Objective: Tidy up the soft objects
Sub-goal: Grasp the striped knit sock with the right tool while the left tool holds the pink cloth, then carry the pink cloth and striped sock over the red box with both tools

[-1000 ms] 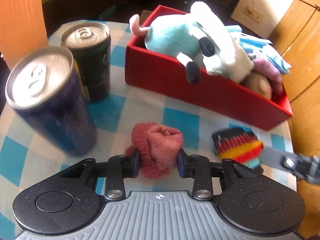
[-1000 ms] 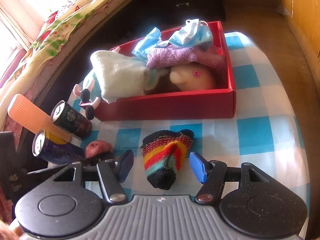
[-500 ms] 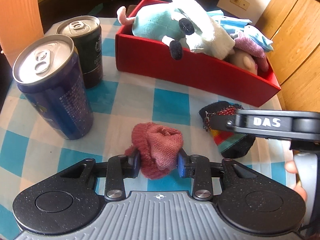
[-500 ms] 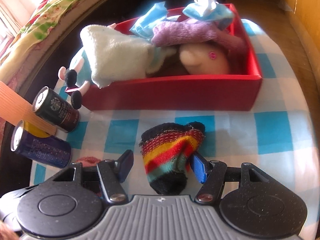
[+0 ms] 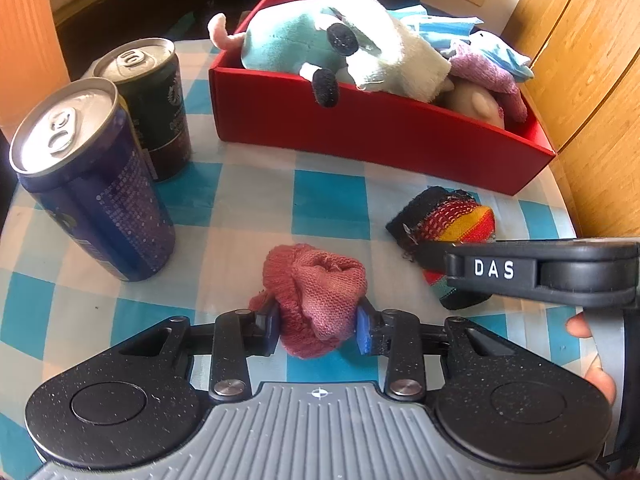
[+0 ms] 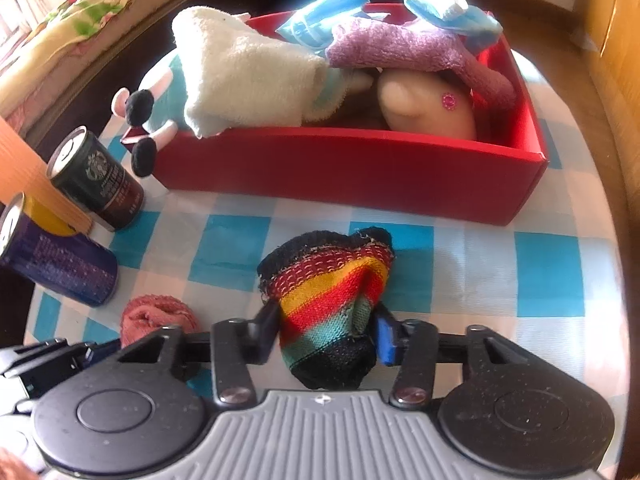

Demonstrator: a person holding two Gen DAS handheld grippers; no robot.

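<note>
- Left wrist: left gripper (image 5: 316, 326) clamped on the pink knit bundle (image 5: 314, 298), which sits on the checked cloth (image 5: 328, 208) short of the red box (image 5: 376, 132). Risk: loose knit slips out on lifting; the blue can (image 5: 92, 184) nearby could get knocked. "DAS" reads on the right tool.
- Right wrist: right gripper (image 6: 326, 330) closing, pads on the striped sock (image 6: 336, 304) on the cloth. Risk: the box is heaped and the sock may roll off. Dark can (image 6: 98, 182) shows a Starbucks-style logo.
</note>
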